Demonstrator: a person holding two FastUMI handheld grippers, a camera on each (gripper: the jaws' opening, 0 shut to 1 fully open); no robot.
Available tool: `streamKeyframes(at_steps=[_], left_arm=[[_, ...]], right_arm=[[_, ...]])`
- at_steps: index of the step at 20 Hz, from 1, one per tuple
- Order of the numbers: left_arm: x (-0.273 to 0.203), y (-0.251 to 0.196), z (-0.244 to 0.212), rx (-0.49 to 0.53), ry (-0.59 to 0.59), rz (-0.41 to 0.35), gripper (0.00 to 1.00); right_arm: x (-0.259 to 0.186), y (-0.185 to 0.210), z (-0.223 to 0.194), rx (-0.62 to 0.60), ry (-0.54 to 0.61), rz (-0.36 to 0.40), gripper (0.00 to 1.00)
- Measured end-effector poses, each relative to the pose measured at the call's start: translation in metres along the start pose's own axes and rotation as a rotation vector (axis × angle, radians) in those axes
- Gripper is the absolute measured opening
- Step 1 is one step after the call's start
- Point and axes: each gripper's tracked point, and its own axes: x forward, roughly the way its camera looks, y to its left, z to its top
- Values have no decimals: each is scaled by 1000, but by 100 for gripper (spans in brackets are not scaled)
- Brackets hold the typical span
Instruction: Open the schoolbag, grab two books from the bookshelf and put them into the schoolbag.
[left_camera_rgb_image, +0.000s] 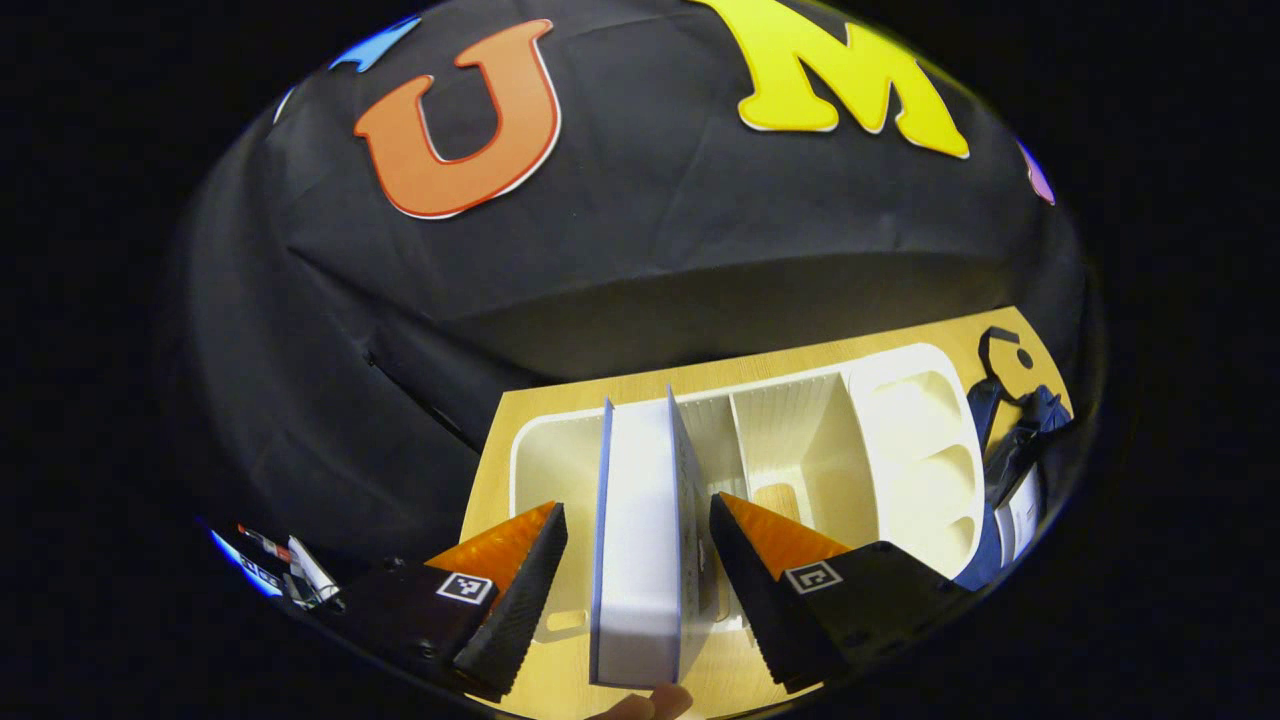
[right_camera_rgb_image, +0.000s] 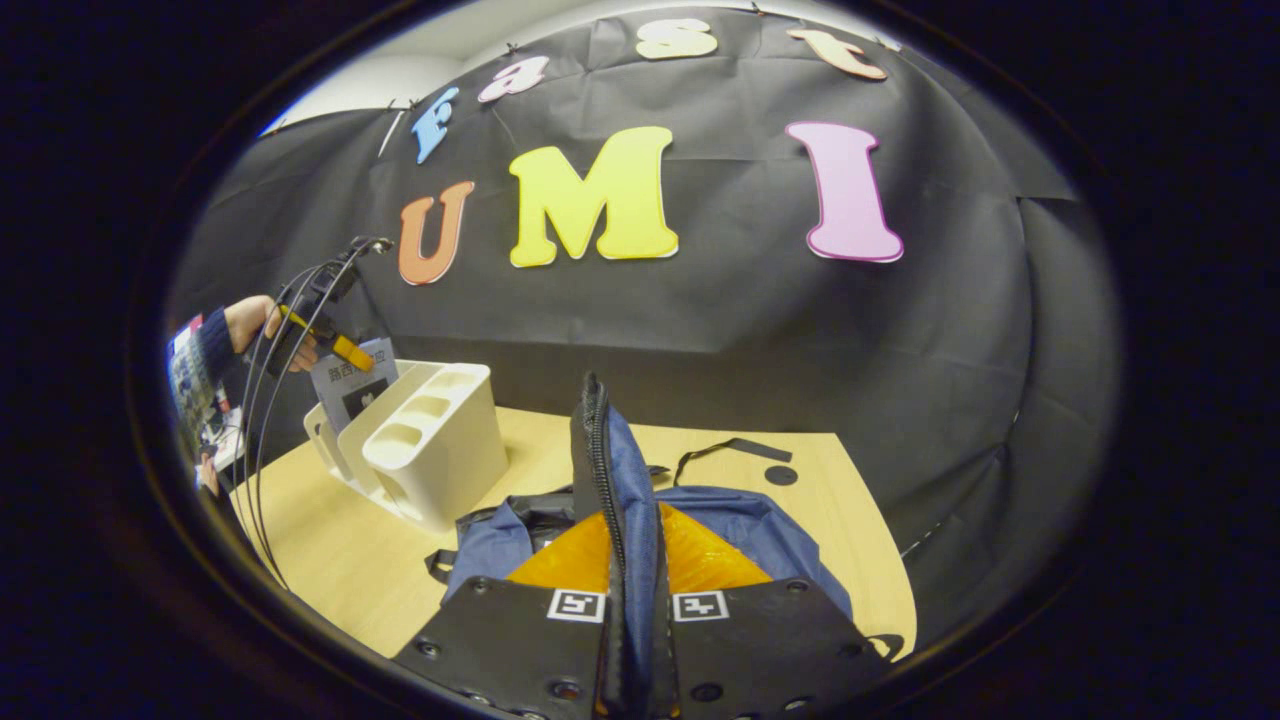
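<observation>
Navy fabric is what the right tool (right_camera_rgb_image: 636, 600) is clamped on, both fingers squeezing the zippered flap of the schoolbag (right_camera_rgb_image: 745, 525) and holding it upright, with the bag sitting on the wooden desk (right_camera_rgb_image: 330, 550). Over on the other side, the left tool (left_camera_rgb_image: 638, 575) is spread wide with a pale book (left_camera_rgb_image: 640, 530) standing between its fingers, not touching either one. That book is upright in the cream bookshelf (left_camera_rgb_image: 800, 430), which sits on the desk just beside the bag.
</observation>
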Motion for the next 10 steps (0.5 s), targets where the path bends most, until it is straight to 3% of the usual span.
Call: streamKeyframes(at_steps=[1, 5, 8, 10], left_arm=[[1, -2, 1, 17, 15, -10, 89], [10, -22, -3, 31, 84, -60, 71], [7, -32, -6, 31, 104, -85, 49], [1, -39, -10, 11, 124, -92, 47]], right_arm=[[-1, 0, -2, 1, -1, -1, 10], [0, -2, -9, 23, 5, 0, 10], [-4, -5, -9, 32, -3, 3, 10], [-3, -5, -12, 36, 0, 6, 10]])
